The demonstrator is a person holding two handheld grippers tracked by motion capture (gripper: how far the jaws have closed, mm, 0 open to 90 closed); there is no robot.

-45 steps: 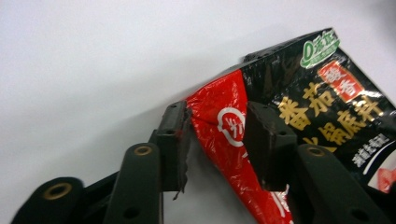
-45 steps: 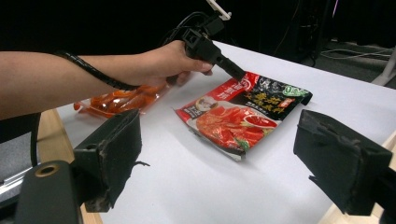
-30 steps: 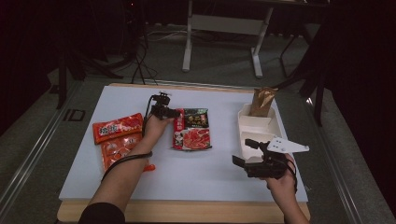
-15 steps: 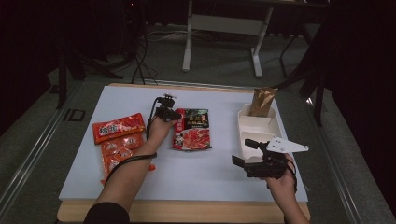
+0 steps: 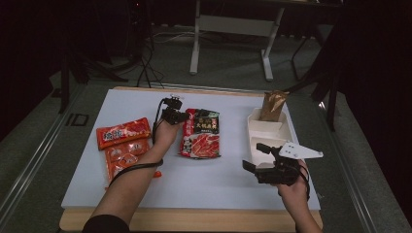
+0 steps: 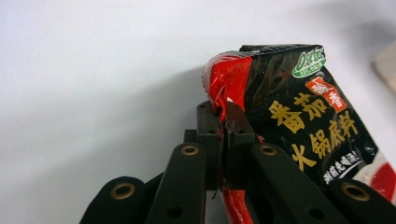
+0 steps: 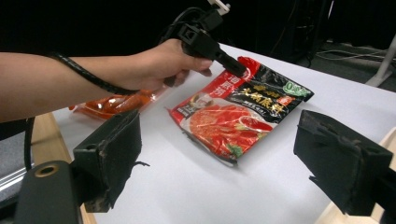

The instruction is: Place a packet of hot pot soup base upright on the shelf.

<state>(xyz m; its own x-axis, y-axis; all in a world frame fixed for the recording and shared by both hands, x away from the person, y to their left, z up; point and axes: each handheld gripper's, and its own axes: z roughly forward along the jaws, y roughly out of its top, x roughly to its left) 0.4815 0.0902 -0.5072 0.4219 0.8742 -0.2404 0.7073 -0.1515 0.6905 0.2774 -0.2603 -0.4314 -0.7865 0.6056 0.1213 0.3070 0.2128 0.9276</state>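
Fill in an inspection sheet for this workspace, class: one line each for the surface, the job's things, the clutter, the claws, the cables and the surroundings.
Surface: white table top with a wooden front edge.
Job's things: red-and-black sauce packet, lying mid-table, pinched at its far left corner.
Clutter: two orange snack packets at left; white compartment tray at right, with a brown pouch standing at its far end.
Claws: left claw has just been closing and is shut on the packet's corner; right claw open, nothing between its jaws, aimed at the packet.
Cables: black cable trailing along the left forearm.
Surroundings: dark room, grey floor, white table legs behind.
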